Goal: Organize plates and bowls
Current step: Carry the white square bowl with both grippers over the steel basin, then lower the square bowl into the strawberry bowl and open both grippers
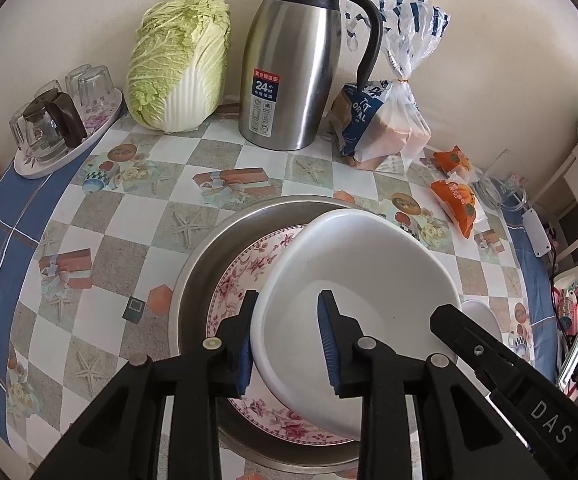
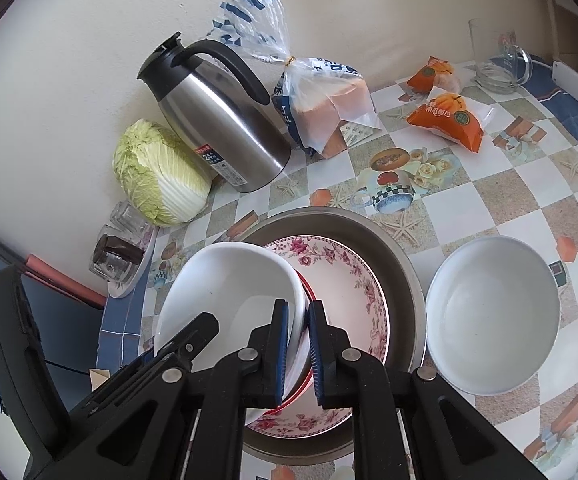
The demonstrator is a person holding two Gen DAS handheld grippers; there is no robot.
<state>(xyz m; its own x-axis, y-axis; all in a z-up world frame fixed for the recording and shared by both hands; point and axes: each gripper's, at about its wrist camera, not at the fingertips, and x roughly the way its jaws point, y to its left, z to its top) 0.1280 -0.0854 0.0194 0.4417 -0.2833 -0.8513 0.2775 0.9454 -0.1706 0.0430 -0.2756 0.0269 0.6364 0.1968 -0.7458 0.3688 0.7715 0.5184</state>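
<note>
A white bowl [image 1: 361, 280] [image 2: 229, 288] sits tilted over a floral plate [image 1: 241, 272] [image 2: 353, 280] that lies in a steel basin [image 1: 201, 272] [image 2: 401, 264]. My left gripper [image 1: 287, 340] is open, its fingers straddling the bowl's near-left rim, one outside and one inside. My right gripper [image 2: 299, 348] is shut on the bowl's right rim; a red-edged rim shows just under the bowl there. A second white bowl [image 2: 493, 316] stands on the table right of the basin.
At the back stand a napa cabbage [image 1: 181, 60], a steel thermos jug [image 1: 293, 64], bagged bread [image 1: 385, 120] and orange snack packs [image 1: 455, 196]. A tray of glasses [image 1: 61, 124] is at back left. A glass mug [image 2: 497, 56] stands at back right.
</note>
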